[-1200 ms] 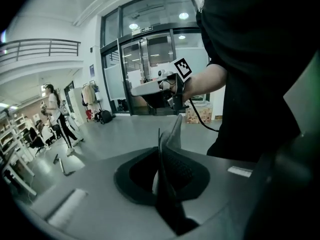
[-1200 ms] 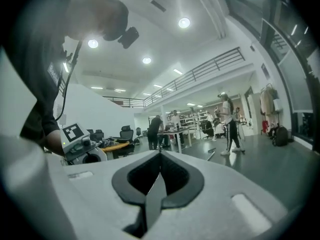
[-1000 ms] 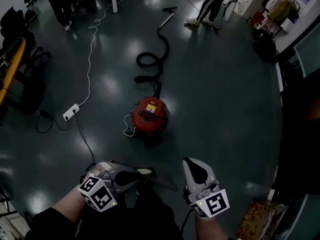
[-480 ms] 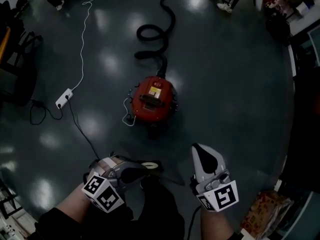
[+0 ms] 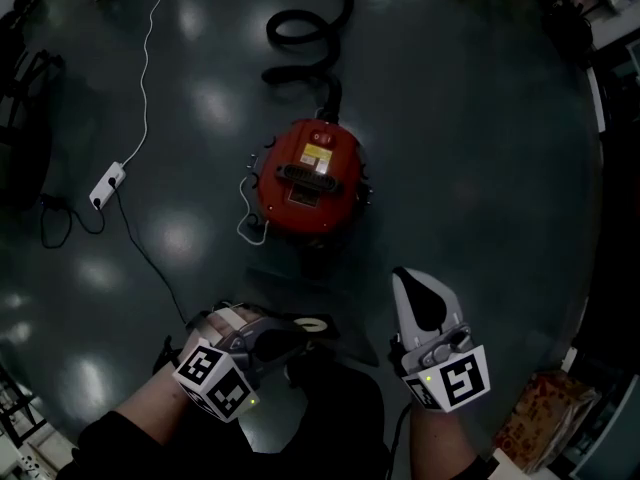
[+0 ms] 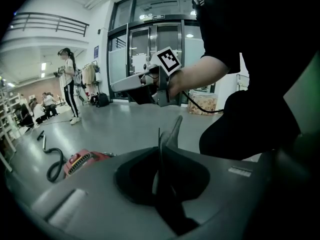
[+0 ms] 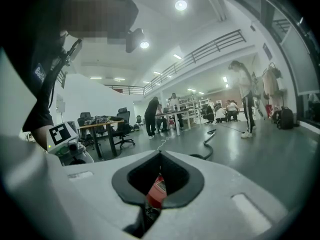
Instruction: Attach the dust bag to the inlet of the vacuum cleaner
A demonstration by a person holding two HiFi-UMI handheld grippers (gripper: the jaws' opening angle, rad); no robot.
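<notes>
the dust bag (image 5: 316, 325) is nowhere near the inlet yet. it hangs low in the head view, pinched at one thin edge in the jaws of the left gripper (image 5: 285, 343), and the left gripper view shows it edge-on between the pads. the right gripper (image 5: 412, 286) sits at 3 o'clock of it, jaws clenched on nothing, with only the red drum showing through the gap.

the vacuum cleaner (image 5: 308, 173) stands on the floor (image 5: 480, 168) at 12 o'clock of both grippers and well apart from them. its hose (image 5: 305, 38) leaves the drum at 12 o'clock and coils away.

likely trouble starts with that narrow edge grip: the bag could swing, twist or slide out when pressed against the inlet, and its stiff collar could bend instead of seating. the drum's top looks closed, so i judge the inlet cannot be reached until it is opened, and the right jaws are clenched, not ready for the latches. a white cord (image 5: 248, 230) loops on the floor at 8 o'clock of the drum and could snag.

the drum is the one clear container here, and with its top on, what is inside cannot be told.
</notes>
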